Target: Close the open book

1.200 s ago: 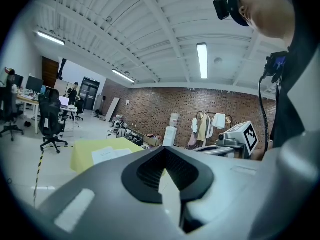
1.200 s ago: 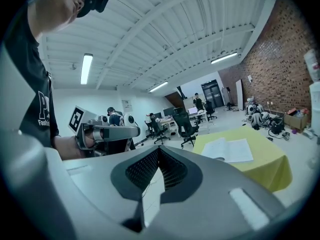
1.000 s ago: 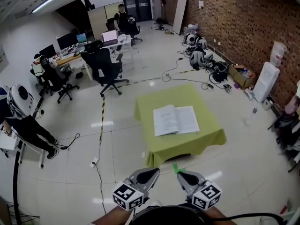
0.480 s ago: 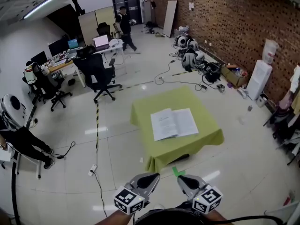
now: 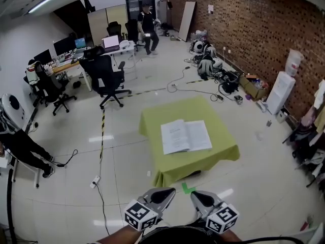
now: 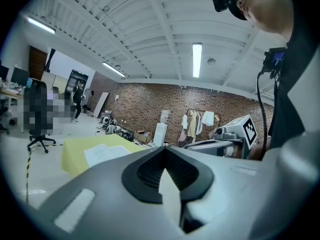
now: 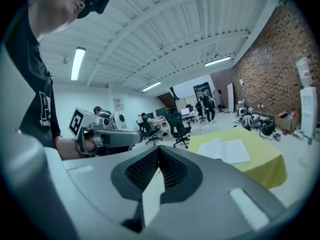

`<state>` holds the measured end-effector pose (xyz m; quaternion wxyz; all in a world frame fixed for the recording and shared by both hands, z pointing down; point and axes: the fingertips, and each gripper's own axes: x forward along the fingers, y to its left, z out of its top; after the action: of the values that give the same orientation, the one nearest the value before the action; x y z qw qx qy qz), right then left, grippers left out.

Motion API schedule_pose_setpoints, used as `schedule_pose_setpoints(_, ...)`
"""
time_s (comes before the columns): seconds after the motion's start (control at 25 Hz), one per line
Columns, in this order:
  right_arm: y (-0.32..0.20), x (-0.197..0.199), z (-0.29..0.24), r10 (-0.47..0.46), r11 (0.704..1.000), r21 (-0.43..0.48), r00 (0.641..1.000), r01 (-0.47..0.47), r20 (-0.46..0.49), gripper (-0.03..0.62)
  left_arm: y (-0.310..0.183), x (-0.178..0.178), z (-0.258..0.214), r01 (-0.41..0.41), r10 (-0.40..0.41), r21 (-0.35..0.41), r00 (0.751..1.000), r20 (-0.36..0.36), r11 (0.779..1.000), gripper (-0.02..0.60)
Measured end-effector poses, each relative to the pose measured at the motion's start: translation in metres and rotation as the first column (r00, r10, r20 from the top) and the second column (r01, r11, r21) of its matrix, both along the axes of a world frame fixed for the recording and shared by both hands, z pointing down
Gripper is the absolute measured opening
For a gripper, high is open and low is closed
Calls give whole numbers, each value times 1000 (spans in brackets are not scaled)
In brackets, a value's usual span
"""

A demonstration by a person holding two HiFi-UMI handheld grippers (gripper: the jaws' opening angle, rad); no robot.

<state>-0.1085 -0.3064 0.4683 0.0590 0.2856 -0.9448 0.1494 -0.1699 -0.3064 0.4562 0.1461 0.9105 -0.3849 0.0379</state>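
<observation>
Walker [image 5: 147, 22] in background drifted from 11 toward 12 o'clock. Head view: open book [image 5: 186, 135] flat on green table [image 5: 203, 159] at 12 o'clock, not yet reached. Left gripper view: left gripper [image 6: 164, 149] closed, empty. Right gripper view: right gripper [image 7: 158, 149] likewise, presumably carried closed for approach.

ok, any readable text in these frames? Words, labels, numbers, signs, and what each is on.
No text here can be quoted.
Open book: print on both pages, too small to read.
Marker cubes: black-and-white square patterns only, no words or numbers.
Shirt: white print, cut off and blurred, unreadable.
</observation>
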Motion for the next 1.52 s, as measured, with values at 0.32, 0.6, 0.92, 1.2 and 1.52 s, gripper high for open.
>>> schedule_pose_setpoints(0.32,-28,13,-1,-71,997,7,997,71,11,8,-27,-2,-3,115,-115,8,993,13,993,8)
schedule_pose_setpoints(0.6,-71,32,-1,-113,994,7,993,113,18,8,-60,20,-4,167,-167,13,986,4,986,8)
schedule_pose_setpoints(0.92,-121,65,9,-151,988,-26,988,152,43,8,-109,60,1,188,-188,3,982,13,982,8)
schedule_pose_setpoints(1.2,-162,88,5,-212,977,-15,977,213,35,8,-151,84,-4,240,-239,18,971,-12,971,8)
schedule_pose_setpoints(1.52,-195,131,-2,-251,968,4,968,251,-11,8,-180,124,-6,296,-295,28,954,-48,955,8)
